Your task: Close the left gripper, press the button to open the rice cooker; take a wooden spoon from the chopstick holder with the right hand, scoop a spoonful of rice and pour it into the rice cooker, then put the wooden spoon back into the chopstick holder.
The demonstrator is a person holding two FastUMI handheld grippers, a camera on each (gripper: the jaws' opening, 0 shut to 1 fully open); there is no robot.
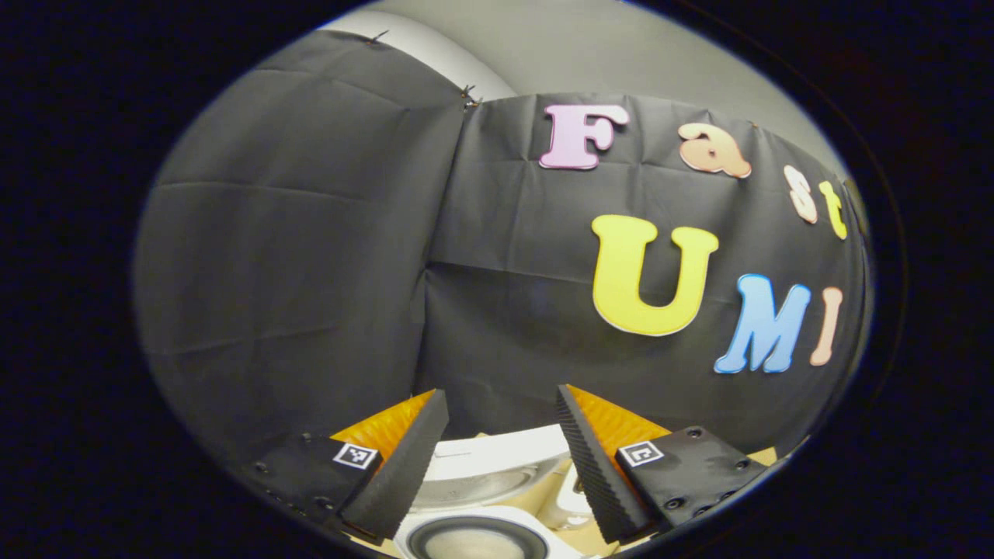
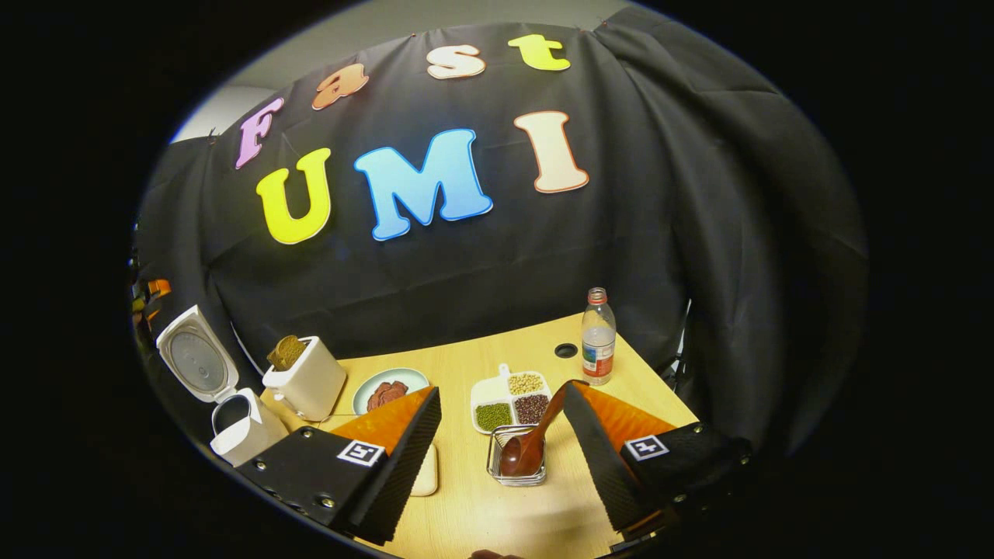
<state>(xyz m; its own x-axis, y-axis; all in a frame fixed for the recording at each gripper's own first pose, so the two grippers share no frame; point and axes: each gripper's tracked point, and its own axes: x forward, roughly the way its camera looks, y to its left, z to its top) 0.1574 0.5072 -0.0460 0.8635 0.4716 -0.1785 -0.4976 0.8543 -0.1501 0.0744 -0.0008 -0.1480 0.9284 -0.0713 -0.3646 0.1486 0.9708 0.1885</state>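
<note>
In the right gripper view, the dark wooden spoon (image 2: 522, 454) stands bowl down in a small wire chopstick holder (image 2: 497, 466). Its handle leans up to the right, ending close to my right gripper's right fingertip (image 2: 573, 392). The right gripper (image 2: 501, 392) is open above the holder, holding nothing. The white rice cooker (image 2: 245, 435) sits at the table's far left with its lid (image 2: 194, 361) raised. In the left gripper view, the left gripper (image 1: 501, 400) is open above the open rice cooker (image 1: 497, 458), whose inner pot (image 1: 477, 539) shows below.
On the wooden table (image 2: 497, 512) stand a white toaster (image 2: 307, 380) holding bread, a plate (image 2: 369, 388) of dark food, a divided dish (image 2: 512, 400) of beans and grains, and a plastic bottle (image 2: 598, 338). A pale dish (image 2: 425, 470) lies behind the left finger.
</note>
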